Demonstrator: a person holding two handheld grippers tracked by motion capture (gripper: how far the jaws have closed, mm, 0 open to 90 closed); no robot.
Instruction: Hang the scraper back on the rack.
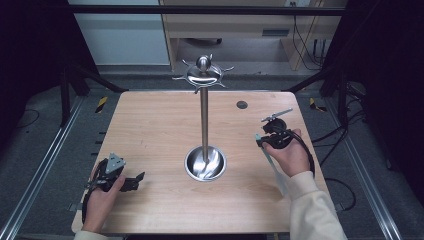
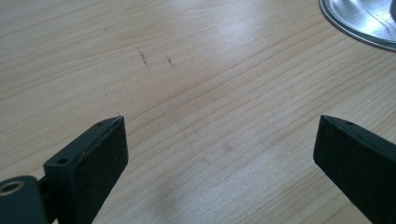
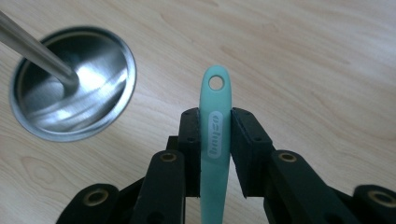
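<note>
Two tools are working: my right tool [image 3: 215, 135] is clamping a teal handle [image 3: 215, 140] at lower centre, beside the steel stand [image 3: 72, 102]. My left tool [image 2: 219, 144] is resting spread apart, holding nothing, over the tabletop [image 2: 196, 84].

Light wooden table [image 1: 150, 125] with a small dark round hole [image 1: 242, 104] near its far edge; beyond it, grey floor [image 1: 45, 120] and pale wooden furniture [image 1: 225, 22].

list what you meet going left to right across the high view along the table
left black tool in the person's left hand → shiny round metal base of the tall steel hook stand → right black tool gripping a mint-green plastic utensil handle
</note>
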